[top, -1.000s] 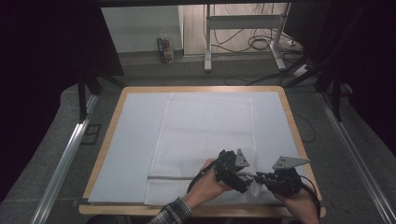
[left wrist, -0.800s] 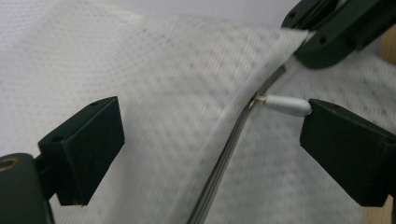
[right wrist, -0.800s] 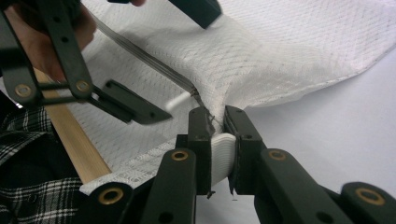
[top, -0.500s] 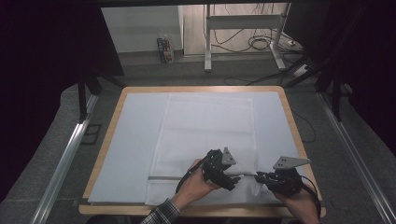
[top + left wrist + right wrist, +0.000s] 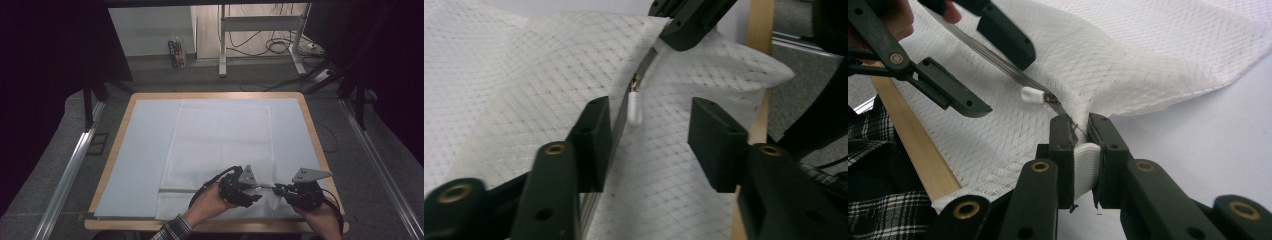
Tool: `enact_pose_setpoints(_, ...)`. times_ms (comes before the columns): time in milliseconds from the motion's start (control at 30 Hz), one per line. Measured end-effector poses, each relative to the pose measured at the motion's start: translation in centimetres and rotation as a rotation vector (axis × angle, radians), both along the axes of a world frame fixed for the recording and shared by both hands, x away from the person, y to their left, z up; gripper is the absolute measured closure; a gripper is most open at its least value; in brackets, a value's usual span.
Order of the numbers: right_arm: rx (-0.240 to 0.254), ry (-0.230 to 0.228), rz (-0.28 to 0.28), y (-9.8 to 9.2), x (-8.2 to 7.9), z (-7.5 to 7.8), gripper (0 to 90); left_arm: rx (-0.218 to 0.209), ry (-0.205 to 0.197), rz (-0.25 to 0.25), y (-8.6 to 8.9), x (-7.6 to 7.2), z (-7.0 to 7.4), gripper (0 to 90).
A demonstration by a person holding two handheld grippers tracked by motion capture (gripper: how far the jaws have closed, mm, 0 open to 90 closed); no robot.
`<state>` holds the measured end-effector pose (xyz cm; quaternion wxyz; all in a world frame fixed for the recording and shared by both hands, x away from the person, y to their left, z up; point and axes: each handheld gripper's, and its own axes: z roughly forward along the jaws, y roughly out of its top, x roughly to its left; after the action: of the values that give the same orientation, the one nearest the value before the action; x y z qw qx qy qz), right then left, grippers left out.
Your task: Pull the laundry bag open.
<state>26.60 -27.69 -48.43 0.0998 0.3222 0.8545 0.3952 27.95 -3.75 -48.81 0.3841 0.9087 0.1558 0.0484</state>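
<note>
Bag: a white mesh laundry bag (image 5: 220, 145) with a grey zipper is spread flat on the pale blue mat (image 5: 135, 155) of the wooden-edged table (image 5: 320, 150).
Zipper pull: a small white plastic tab (image 5: 634, 109) is seen hanging at the zipper's end, between the left jaws, untouched.
Left gripper (image 5: 646, 137): jaws apart; they have just been closing around the tab.
Right gripper (image 5: 1079, 131): clamped on the bag's near corner by the zipper end, the mesh lifted there.
</note>
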Motion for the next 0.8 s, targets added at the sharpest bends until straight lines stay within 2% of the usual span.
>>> enact_pose_setpoints(33, 0.001, -0.001, 0.000, 0.0, 0.0, 0.0, 79.9, 0.001, 0.010, -0.006, 0.0, 0.0, 0.0, 58.0)
enact_pose_setpoints(133, 0.001, -0.003, -0.001, 0.0, 0.0, 0.0, 79.9, 0.030, 0.010, 0.021, -0.2, 0.1, -0.2, 58.1)
enact_pose_setpoints(267, 0.000, -0.008, 0.001, 0.0, -0.1, 0.1, 79.9, 0.022, 0.044, 0.020, -0.4, 0.5, -0.7, 59.2)
enact_pose_setpoints(400, 0.002, -0.010, 0.001, 0.1, -0.1, 0.0, 79.9, 0.026, 0.077, -0.003, -0.6, 0.8, -0.9, 62.9)
enact_pose_setpoints(600, 0.002, -0.012, 0.003, 0.1, -0.1, 0.1, 79.9, -0.004, 0.128, -0.003, -1.1, 1.1, -1.1, 64.6)
enact_pose_setpoints(800, 0.008, -0.014, 0.003, 0.2, -0.1, 0.1, 79.9, 0.018, 0.137, 0.027, -1.8, 1.4, -1.3, 69.2)
